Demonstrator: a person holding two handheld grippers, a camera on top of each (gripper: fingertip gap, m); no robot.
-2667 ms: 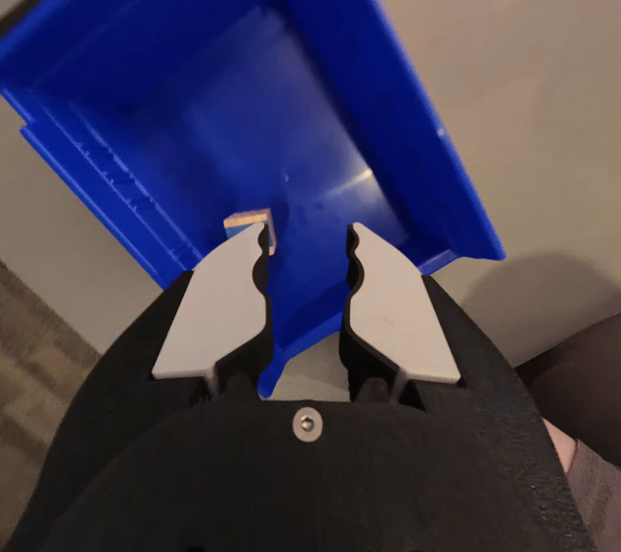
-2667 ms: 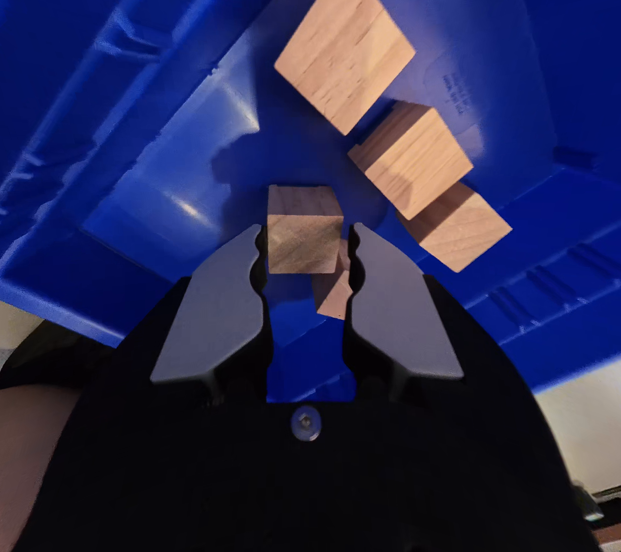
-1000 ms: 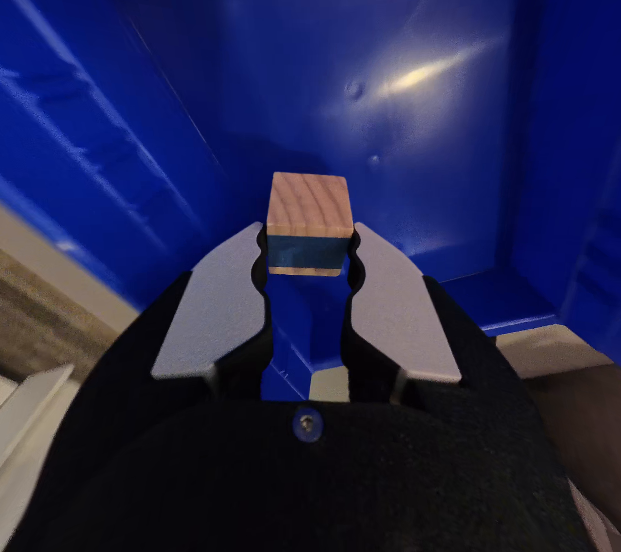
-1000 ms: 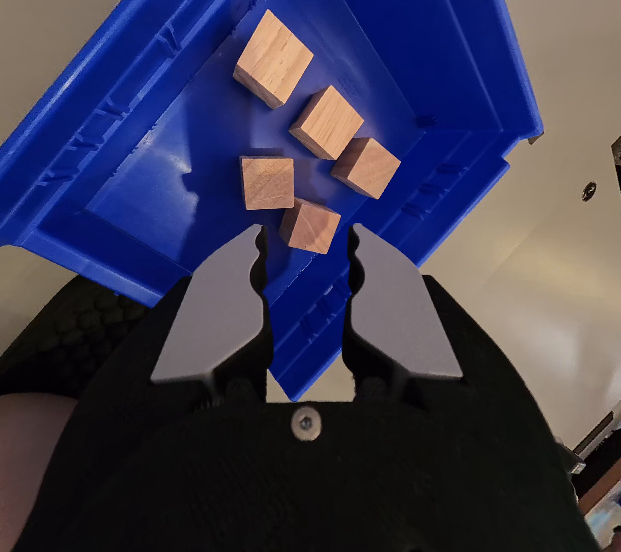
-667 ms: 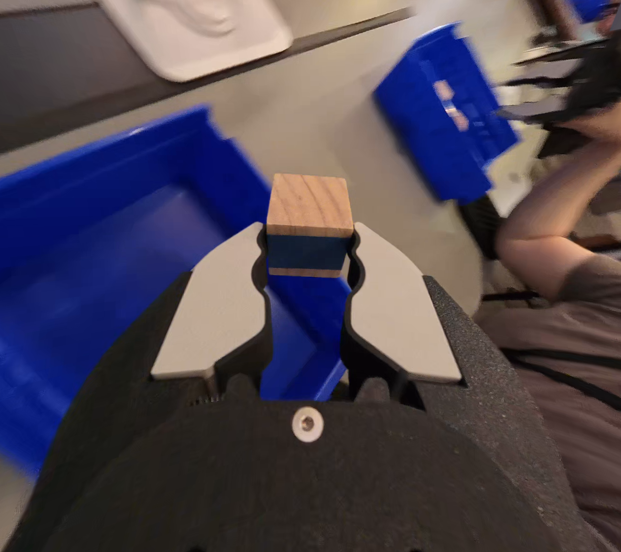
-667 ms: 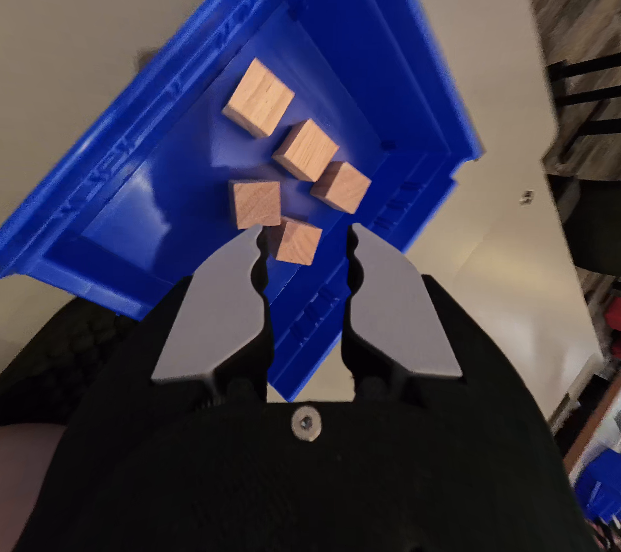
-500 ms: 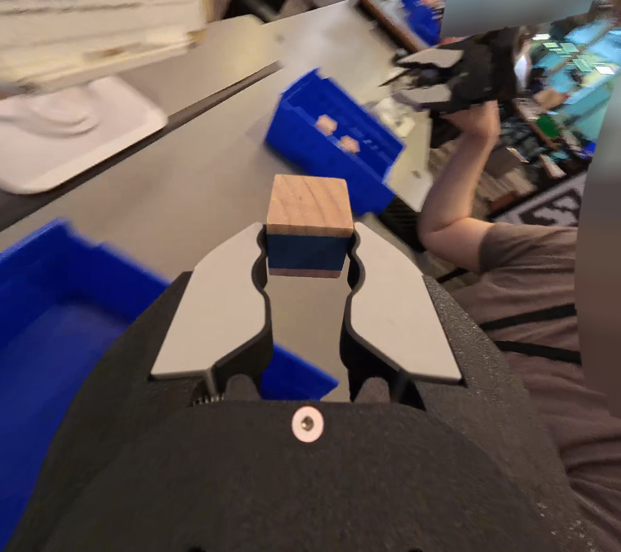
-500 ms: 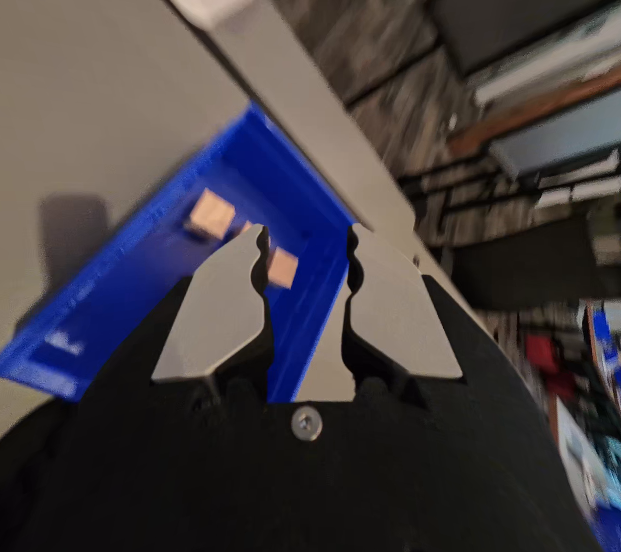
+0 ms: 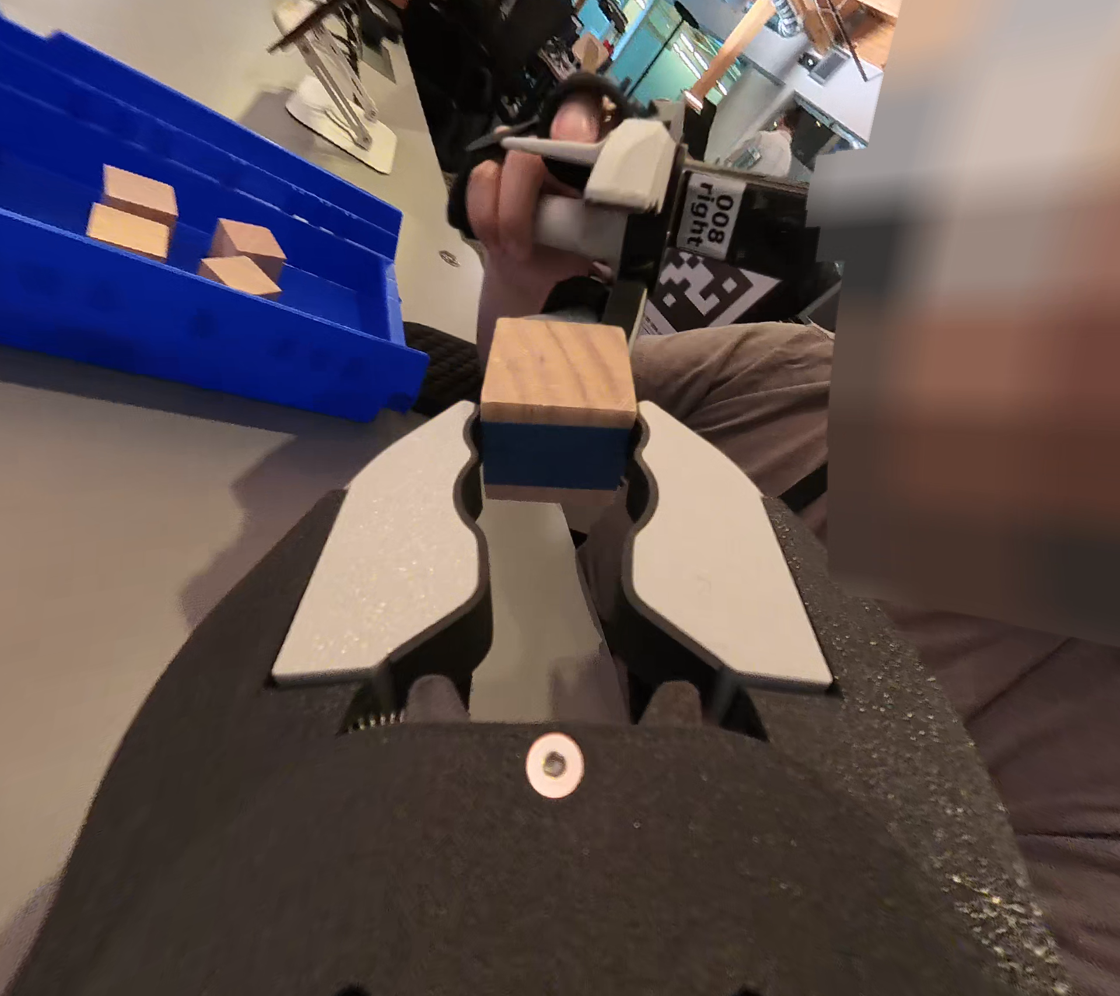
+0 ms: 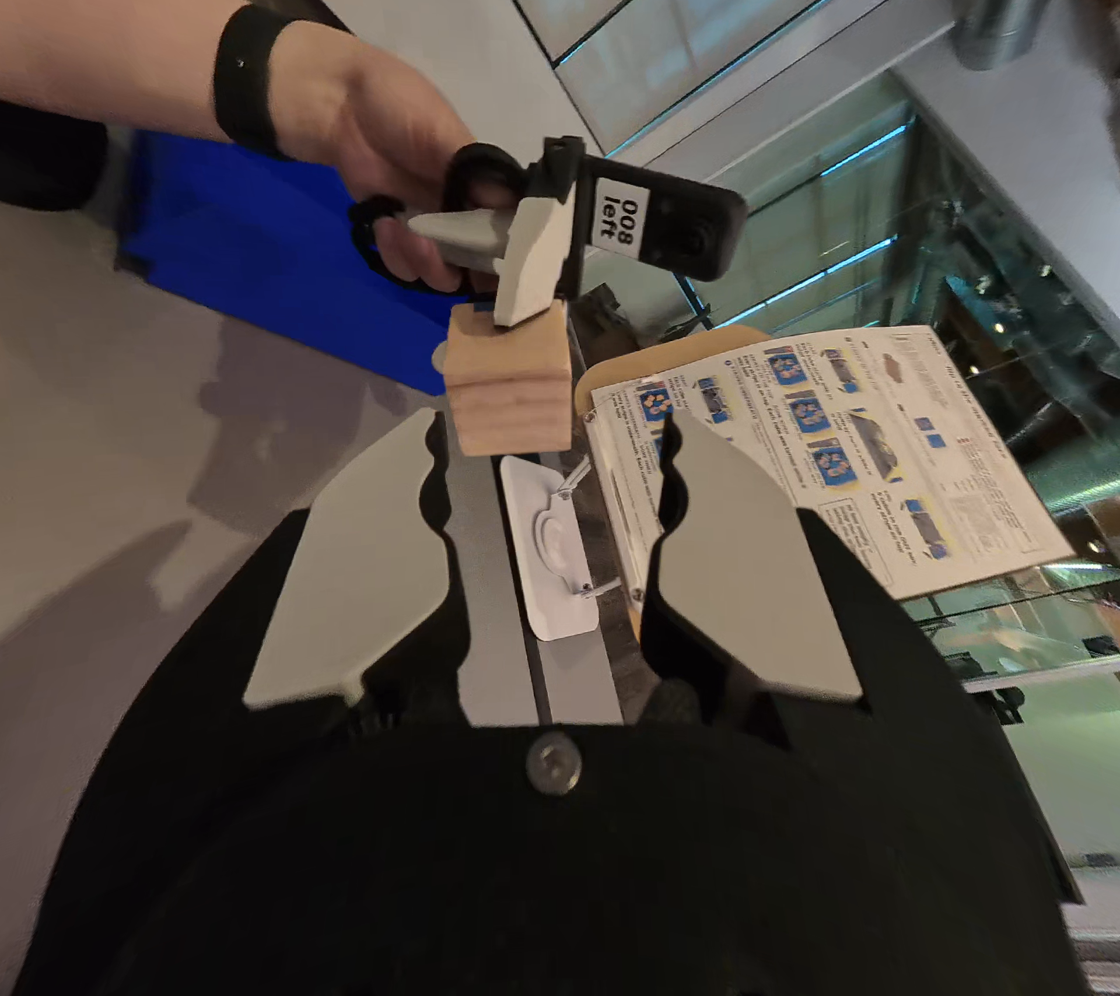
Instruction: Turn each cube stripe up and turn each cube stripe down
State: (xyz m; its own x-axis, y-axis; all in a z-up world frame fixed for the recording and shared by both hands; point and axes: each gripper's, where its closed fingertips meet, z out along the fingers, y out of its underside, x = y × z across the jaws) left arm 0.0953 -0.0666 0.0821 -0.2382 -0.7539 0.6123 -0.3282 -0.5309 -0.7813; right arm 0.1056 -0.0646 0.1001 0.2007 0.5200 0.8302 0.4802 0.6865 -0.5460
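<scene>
My left gripper (image 9: 557, 443) is shut on a wooden cube (image 9: 560, 367) and holds it in the air over the table edge. The cube's blue stripe faces the camera, with a plain wood face on top. In the right wrist view the same cube (image 10: 509, 397) hangs from a left finger (image 10: 524, 288), plain faces showing. My right gripper (image 10: 551, 431) is open and empty. Its fingertips are just short of the cube, which lies nearer the left fingertip. A blue bin (image 9: 200, 318) on the left holds several plain-looking cubes (image 9: 248, 246).
A second blue bin (image 10: 273, 252) lies behind the person's left hand (image 10: 363, 119). A printed instruction sheet (image 10: 848, 458) on a white stand base (image 10: 554, 555) stands at the far table edge. The person's torso is close on the right. The grey table (image 9: 121, 512) spreads to the left.
Both grippers rose out of the bins and swung to face each other. The left kept its hold on the striped cube. The right gripper's jaws stand wider apart, close to the cube.
</scene>
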